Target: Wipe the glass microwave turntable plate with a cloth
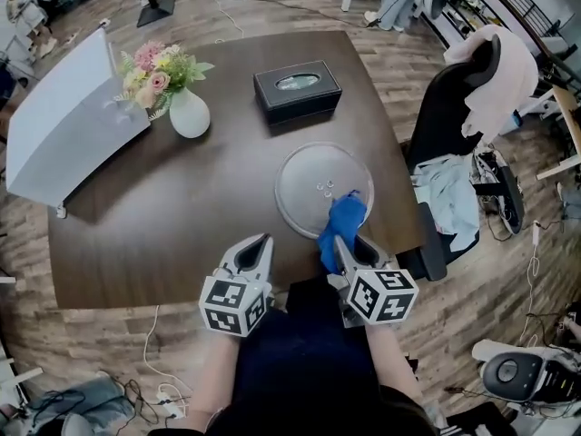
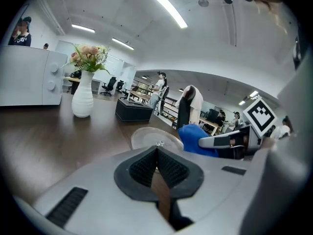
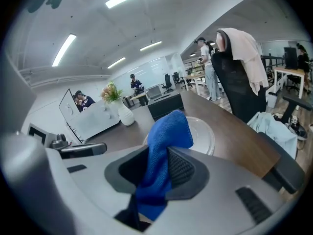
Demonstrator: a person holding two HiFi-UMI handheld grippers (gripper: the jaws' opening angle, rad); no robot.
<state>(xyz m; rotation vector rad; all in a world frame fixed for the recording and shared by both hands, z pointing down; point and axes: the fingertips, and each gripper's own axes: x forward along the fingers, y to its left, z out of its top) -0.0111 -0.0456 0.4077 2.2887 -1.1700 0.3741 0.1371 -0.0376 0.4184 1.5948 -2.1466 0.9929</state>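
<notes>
Head view, L to R: a white microwave [image 1: 73, 121] stands at the far-L corner of the dark wood table [image 1: 163, 234], set at an angle. Just beside it is a white vase [image 1: 189, 113] w/ pink and yellow flowers, upright. A black tissue box [image 1: 297, 89] sits at far ctr. The glass turntable plate [image 1: 304, 198] lies flat on the table, R of ctr. It is nearer than the tissue box, apart from it, and close to the table's R edge.

The left gripper [image 1: 263, 241] is over the table's near part, just L of the plate and not touching it. Left gripper view: the jaws are pressed together, pads meeting, nothing btwn them.

The right gripper [image 1: 339, 242] is at the plate's near rim, jaws clamped on a blue cloth [image 1: 344, 218]. Right gripper view: the cloth fills the gap btwn the pads, and its free end stands up past the tips. In the head view the cloth's top overlaps the plate's near-R part. Whether it presses on the glass can't be told.

Further R, beside the table, is a black office chair [image 1: 449, 107] w/ a pale garment [image 1: 508, 66] over its back and light-blue fabric [image 1: 449, 193] on the seat.
</notes>
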